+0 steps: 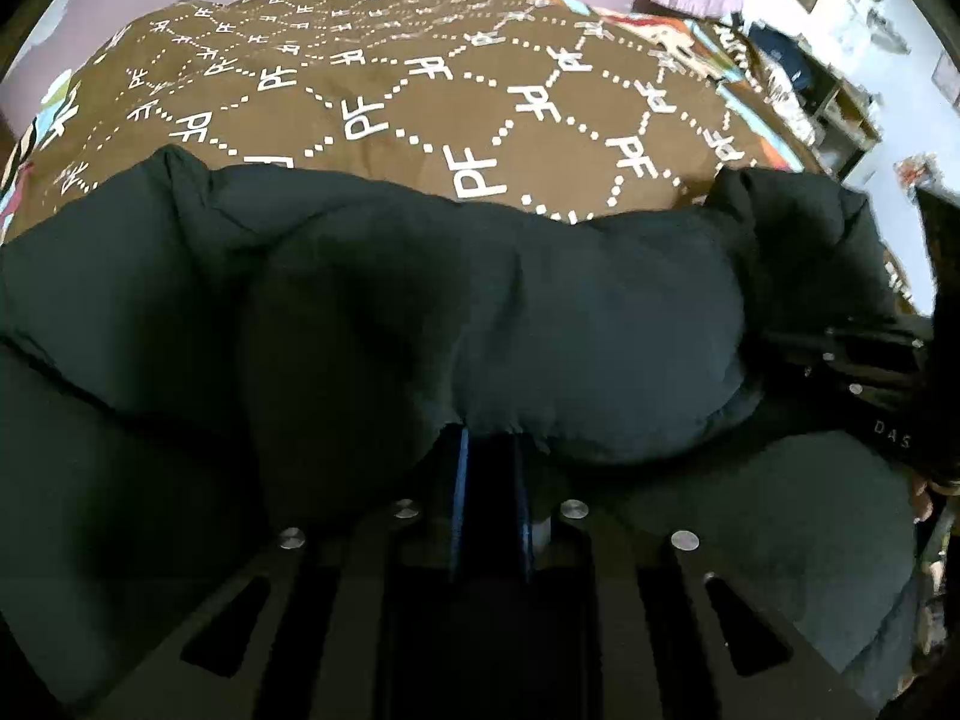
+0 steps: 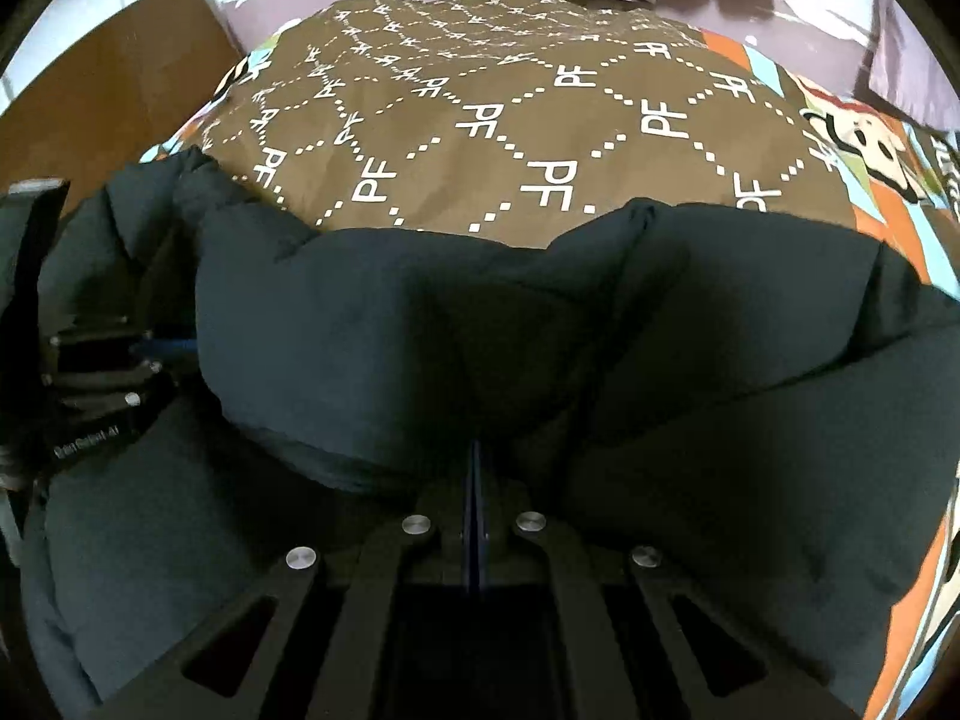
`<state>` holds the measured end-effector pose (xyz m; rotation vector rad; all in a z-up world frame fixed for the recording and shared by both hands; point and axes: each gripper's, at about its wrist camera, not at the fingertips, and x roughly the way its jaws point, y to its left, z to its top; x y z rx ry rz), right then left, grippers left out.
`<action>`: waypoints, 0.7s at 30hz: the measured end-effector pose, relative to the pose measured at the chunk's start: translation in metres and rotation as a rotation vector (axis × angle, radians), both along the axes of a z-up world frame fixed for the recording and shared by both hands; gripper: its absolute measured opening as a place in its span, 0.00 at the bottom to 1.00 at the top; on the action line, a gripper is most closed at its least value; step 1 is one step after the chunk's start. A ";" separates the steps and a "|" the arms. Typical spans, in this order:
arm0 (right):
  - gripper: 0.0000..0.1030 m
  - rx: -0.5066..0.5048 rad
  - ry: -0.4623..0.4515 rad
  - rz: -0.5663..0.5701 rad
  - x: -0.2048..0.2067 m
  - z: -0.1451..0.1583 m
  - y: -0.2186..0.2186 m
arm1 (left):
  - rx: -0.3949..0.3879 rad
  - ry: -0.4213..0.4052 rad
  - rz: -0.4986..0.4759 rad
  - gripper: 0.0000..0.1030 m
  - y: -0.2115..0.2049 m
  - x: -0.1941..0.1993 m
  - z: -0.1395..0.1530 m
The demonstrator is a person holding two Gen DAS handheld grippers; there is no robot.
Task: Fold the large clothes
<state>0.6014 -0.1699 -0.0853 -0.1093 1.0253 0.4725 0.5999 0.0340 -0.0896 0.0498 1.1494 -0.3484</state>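
Left wrist view: our left claw is pinched narrow on an edge of the dark puffer jacket, which lies bunched across the near part of the bed. Our right claw is clamped fully on another fold of it. We judge the jacket bulky, soft and springy, with a slick shell; light but apt to puff back. Best taken at seams or hem, not mid-panel.
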 end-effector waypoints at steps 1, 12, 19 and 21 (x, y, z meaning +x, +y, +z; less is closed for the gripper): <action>0.00 0.011 -0.003 -0.005 0.000 0.000 -0.002 | 0.014 -0.002 0.002 0.10 -0.002 0.001 -0.003; 0.28 0.199 -0.139 -0.072 -0.034 0.039 -0.035 | -0.017 -0.102 0.046 0.09 0.003 -0.020 0.012; 0.61 0.242 -0.220 -0.143 -0.069 0.068 -0.054 | -0.091 -0.251 0.130 0.54 0.004 -0.057 0.055; 0.74 0.259 -0.244 -0.150 -0.079 0.075 -0.060 | -0.102 -0.292 0.153 0.56 0.004 -0.068 0.068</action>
